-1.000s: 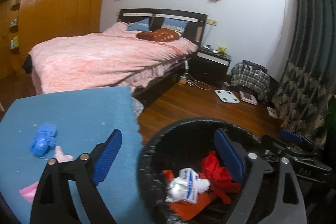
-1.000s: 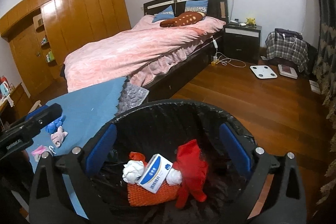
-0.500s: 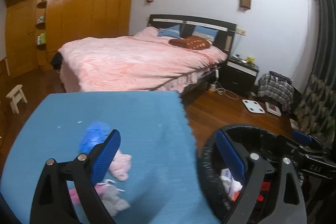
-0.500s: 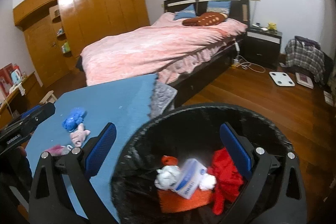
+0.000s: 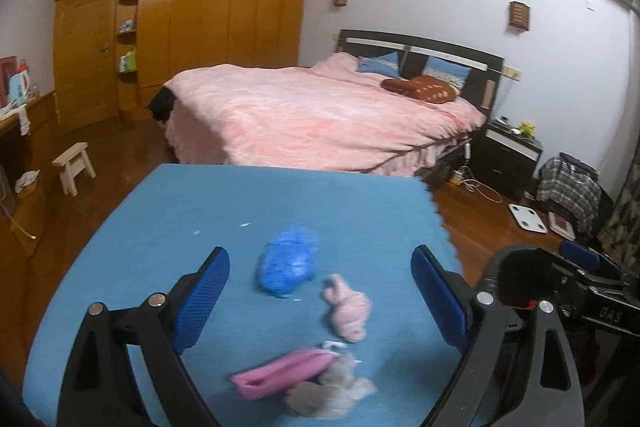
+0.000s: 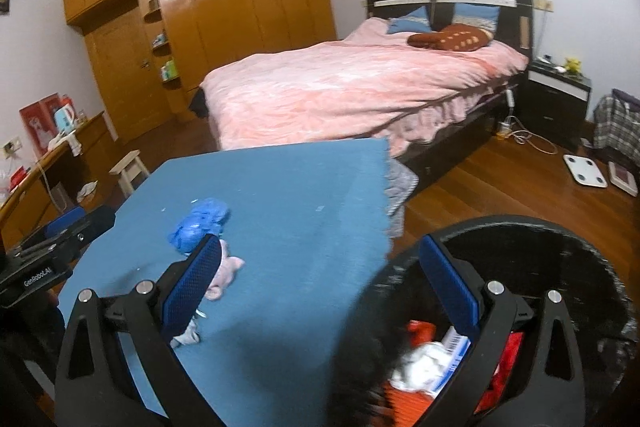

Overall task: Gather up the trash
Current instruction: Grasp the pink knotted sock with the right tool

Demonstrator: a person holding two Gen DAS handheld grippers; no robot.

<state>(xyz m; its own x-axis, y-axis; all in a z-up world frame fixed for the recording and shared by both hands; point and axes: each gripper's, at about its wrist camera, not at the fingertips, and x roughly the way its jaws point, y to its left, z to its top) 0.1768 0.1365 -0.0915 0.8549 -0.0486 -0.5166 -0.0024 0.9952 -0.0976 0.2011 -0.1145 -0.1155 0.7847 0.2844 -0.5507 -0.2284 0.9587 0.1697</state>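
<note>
The left tongs (image 5: 320, 287) hang spread and empty above the blue counter (image 5: 160, 235), framing the scraps left on it. Taking the black bin (image 6: 560, 239) as the mark: the blue crumpled bag (image 5: 289, 263) lies farthest from it, the pink wad (image 5: 349, 309) nearer, the pink wrapper (image 5: 280, 375) and grey tissue (image 5: 332, 393) closest to the camera. The right tongs (image 6: 320, 291) are spread too, holding nothing, over the bin's rim beside the counter edge. Best to drop the left tongs straight onto one piece, probably the pink wad, pinch its bulk rather than an edge, then carry it over the bin before letting go
</note>
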